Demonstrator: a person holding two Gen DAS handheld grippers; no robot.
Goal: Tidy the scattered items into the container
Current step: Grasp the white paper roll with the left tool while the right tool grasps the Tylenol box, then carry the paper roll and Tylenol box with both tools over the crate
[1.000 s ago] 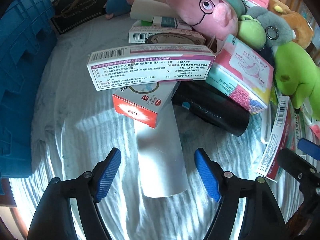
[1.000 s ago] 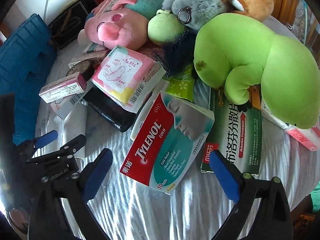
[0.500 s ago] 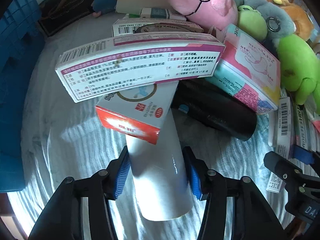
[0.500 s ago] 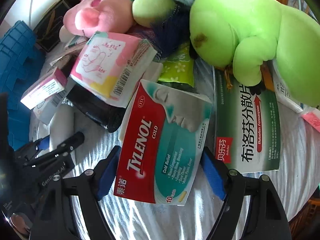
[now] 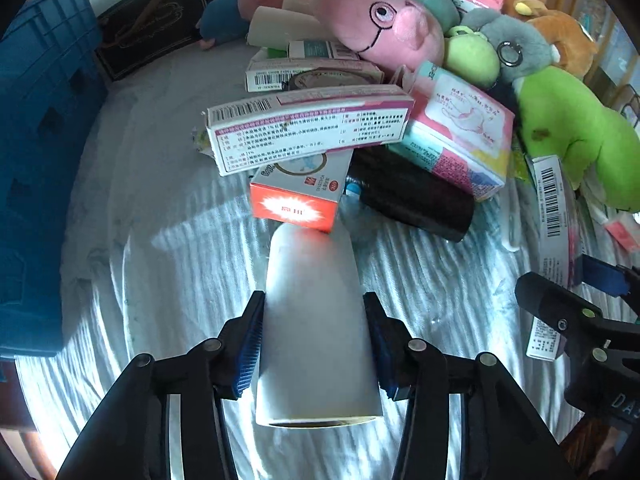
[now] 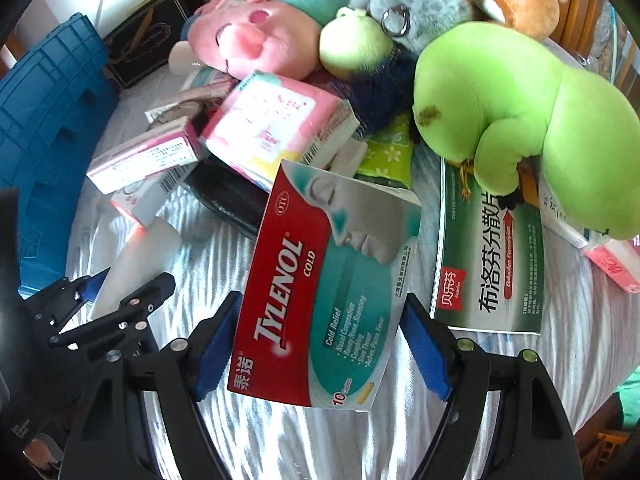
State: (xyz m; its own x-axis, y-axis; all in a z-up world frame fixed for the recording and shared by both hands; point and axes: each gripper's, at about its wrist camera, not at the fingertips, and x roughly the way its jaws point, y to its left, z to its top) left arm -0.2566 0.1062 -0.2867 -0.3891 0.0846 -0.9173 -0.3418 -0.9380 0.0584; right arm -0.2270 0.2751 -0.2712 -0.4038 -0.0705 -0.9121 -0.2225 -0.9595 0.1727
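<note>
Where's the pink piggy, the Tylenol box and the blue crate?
pink piggy (image 5: 404, 36), left wrist view, on its snout.
Tylenol box (image 6: 320, 288), right wrist view, on its front face.
blue crate (image 5: 36, 152), left wrist view, on its side wall.

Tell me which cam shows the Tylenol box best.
Right wrist: the Tylenol box fills the centre, printed face fully readable, held between the right gripper's jaws. The left wrist view doesn't show it clearly, only part of the right gripper at the frame's right edge.
</note>
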